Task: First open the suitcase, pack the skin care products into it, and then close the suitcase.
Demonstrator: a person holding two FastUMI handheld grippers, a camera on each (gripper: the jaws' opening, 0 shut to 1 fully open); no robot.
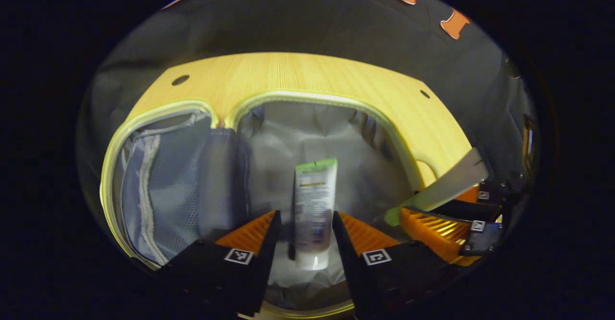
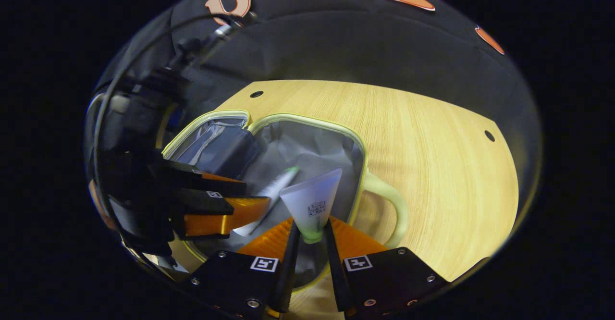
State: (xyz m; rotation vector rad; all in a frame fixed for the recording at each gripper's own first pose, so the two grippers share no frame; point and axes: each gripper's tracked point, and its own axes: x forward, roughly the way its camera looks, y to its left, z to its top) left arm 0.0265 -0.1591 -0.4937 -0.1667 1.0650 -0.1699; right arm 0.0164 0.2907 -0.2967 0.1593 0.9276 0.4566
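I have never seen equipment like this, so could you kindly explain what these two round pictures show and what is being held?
A person holds two handheld grippers, each carrying a forward-looking camera. In the left gripper view, the left gripper holds a white tube with a green end over the open suitcase, which lies on a wooden table. In the right gripper view, the right gripper pinches a second tube by its green cap, above the same suitcase. Each view also shows the other gripper nearby.
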